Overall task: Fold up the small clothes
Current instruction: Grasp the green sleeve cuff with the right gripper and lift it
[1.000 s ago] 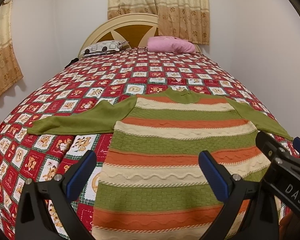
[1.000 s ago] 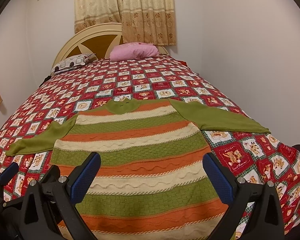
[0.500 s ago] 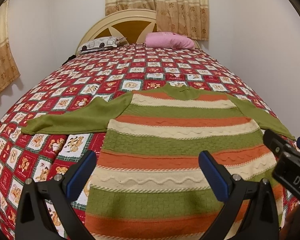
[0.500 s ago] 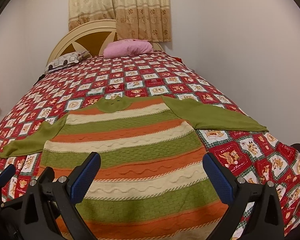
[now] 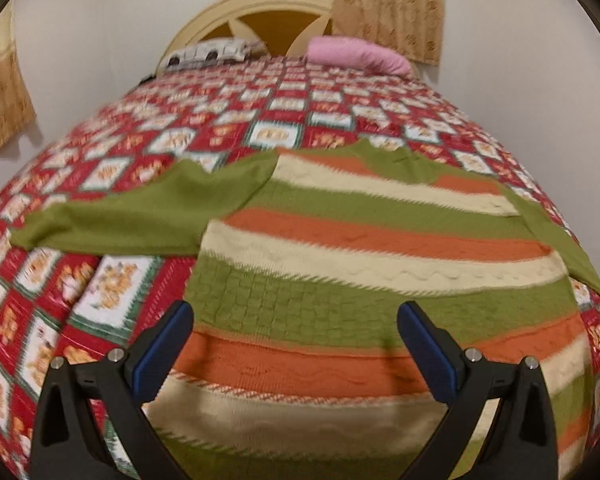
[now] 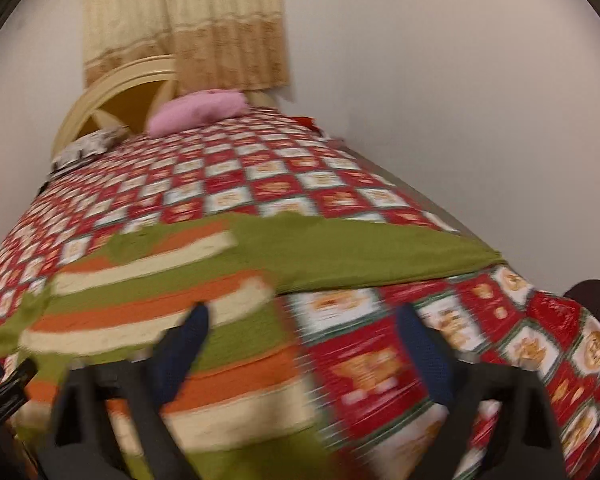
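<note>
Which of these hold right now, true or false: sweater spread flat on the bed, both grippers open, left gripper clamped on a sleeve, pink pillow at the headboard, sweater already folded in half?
1. The striped sweater lies spread flat on the quilt. True.
2. Both the left gripper and the right gripper are open. True.
3. The left gripper is clamped on a sleeve. False: its jaws stand apart above the sweater's body, holding nothing.
4. A pink pillow lies by the headboard. True.
5. The sweater is already folded in half. False: both green sleeves are stretched out sideways, no fold made.
</note>
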A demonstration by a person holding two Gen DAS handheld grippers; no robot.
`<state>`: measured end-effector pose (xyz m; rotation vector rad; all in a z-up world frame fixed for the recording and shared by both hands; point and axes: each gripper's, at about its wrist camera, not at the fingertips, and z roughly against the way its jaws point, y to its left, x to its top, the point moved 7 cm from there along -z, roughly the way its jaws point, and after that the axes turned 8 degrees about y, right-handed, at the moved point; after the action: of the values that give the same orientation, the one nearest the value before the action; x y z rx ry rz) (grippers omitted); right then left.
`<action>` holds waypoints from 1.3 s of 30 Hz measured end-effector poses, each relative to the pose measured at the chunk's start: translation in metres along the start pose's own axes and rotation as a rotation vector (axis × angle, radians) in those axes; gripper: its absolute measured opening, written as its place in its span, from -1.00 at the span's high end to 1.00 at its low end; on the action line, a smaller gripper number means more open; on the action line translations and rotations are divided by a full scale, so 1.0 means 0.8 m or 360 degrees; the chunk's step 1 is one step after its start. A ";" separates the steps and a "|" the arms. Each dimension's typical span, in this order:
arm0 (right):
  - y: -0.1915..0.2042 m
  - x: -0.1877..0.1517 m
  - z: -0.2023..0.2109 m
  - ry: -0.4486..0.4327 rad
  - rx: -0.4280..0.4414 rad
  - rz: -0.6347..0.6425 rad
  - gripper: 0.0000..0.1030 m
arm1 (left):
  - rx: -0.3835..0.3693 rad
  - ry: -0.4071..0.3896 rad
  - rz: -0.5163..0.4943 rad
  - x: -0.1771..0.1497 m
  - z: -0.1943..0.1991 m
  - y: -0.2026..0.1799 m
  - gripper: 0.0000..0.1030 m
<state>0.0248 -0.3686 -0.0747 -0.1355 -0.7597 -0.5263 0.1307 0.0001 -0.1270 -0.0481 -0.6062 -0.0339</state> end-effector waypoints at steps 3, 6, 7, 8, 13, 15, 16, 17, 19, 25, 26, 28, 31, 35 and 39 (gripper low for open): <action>-0.083 0.022 -0.041 0.0117 -0.0049 -0.0178 -0.18 | 0.0042 0.0038 0.0025 -0.008 -0.020 0.004 -1.00; -0.176 0.031 -0.079 0.0224 -0.0031 -0.0525 -0.18 | 0.0099 0.0094 0.0017 -0.017 -0.037 0.005 -1.00; -0.205 0.031 -0.093 0.0269 -0.0016 -0.0639 -0.18 | 0.0103 0.0097 0.0014 -0.018 -0.037 0.003 -1.00; -0.238 0.029 -0.109 0.0318 -0.0015 -0.0770 -0.16 | 0.0106 0.0089 0.0014 -0.018 -0.035 0.002 -1.00; -0.323 0.012 -0.167 0.0481 -0.0060 -0.1065 0.09 | 0.0109 0.0103 0.0012 -0.017 -0.041 0.002 -1.00; -0.336 0.012 -0.182 0.0490 -0.0026 -0.1129 0.09 | 0.0102 0.0109 0.0018 -0.018 -0.043 0.003 -1.00; -0.342 0.017 -0.188 0.0478 -0.0025 -0.1150 0.09 | 0.0104 0.0111 0.0018 -0.017 -0.044 0.003 -1.00; -0.347 0.021 -0.192 0.0469 -0.0033 -0.1151 0.09 | 0.0107 0.0113 0.0016 -0.016 -0.046 0.002 -1.00; -0.354 0.029 -0.204 0.0474 -0.0054 -0.1158 0.09 | 0.0112 0.0117 0.0014 -0.016 -0.048 0.002 -1.00; -0.364 0.043 -0.232 0.0425 -0.0039 -0.1162 0.09 | 0.0121 0.0119 0.0011 -0.015 -0.050 0.001 -1.00; -0.363 0.047 -0.236 0.0418 -0.0034 -0.1146 0.14 | 0.0123 0.0120 0.0010 -0.015 -0.050 0.001 -1.00; -0.363 0.049 -0.241 0.0430 -0.0043 -0.1113 0.44 | 0.0125 0.0120 0.0009 -0.015 -0.051 0.001 -1.00; -0.367 0.051 -0.237 0.0411 -0.0014 -0.1084 0.76 | 0.0124 0.0120 0.0010 -0.015 -0.051 0.000 -1.00; -0.358 0.070 -0.207 0.0306 0.0011 -0.1009 0.84 | 0.0119 0.0119 0.0013 -0.015 -0.052 0.000 -1.00; -0.320 0.105 -0.162 0.0202 0.0024 -0.0836 0.84 | 0.0112 0.0115 0.0017 -0.015 -0.051 0.001 -1.00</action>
<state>0.0277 -0.6623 -0.1287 0.1162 -0.6730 -1.0175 0.1444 -0.0011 -0.1673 0.0180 -0.5342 -0.0037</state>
